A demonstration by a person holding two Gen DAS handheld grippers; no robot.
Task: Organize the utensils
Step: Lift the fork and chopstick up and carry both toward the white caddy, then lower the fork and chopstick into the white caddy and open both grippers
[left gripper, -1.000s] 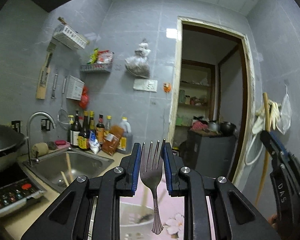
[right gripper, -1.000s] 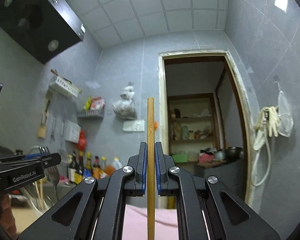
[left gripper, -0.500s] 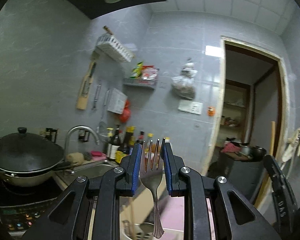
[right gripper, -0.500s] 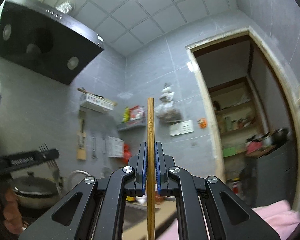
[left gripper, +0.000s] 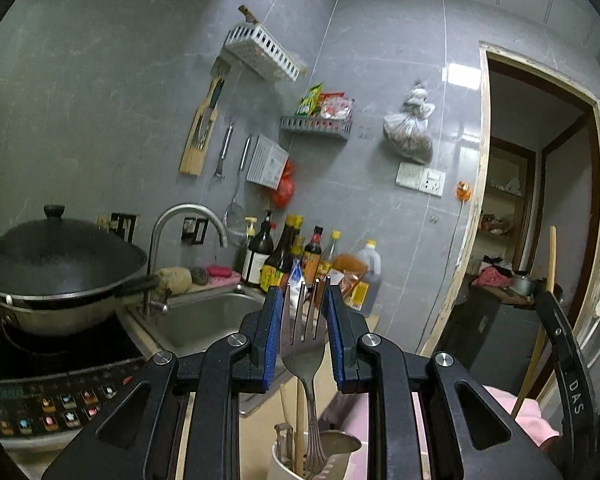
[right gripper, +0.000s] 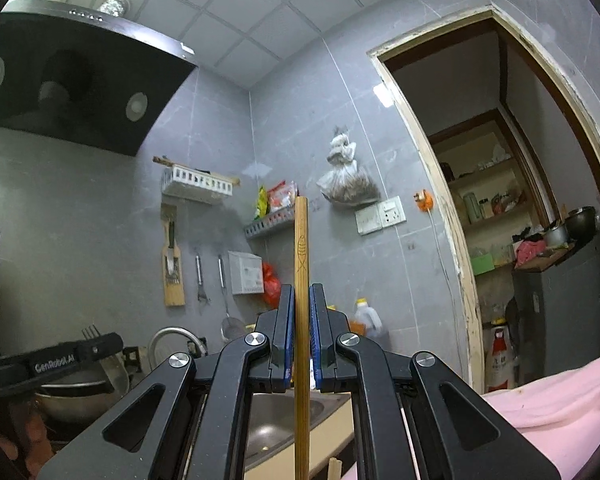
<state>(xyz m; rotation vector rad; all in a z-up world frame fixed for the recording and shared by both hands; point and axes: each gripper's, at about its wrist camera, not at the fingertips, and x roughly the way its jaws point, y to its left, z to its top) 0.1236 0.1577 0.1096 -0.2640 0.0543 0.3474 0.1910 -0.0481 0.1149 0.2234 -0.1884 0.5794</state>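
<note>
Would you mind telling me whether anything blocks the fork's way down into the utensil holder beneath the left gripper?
Nothing visible does. The fork, held tines-up by the left gripper, already has its handle end at the white utensil holder, beside a wooden chopstick and a metal utensil standing there.

Both views are being taken from behind the tongs, angled upward at the grey tiled wall. The sink (left gripper: 204,320) is being seen close in the left view; the doorway (right gripper: 500,200) and the hanging bag (left gripper: 408,128) are being shared by both.
</note>
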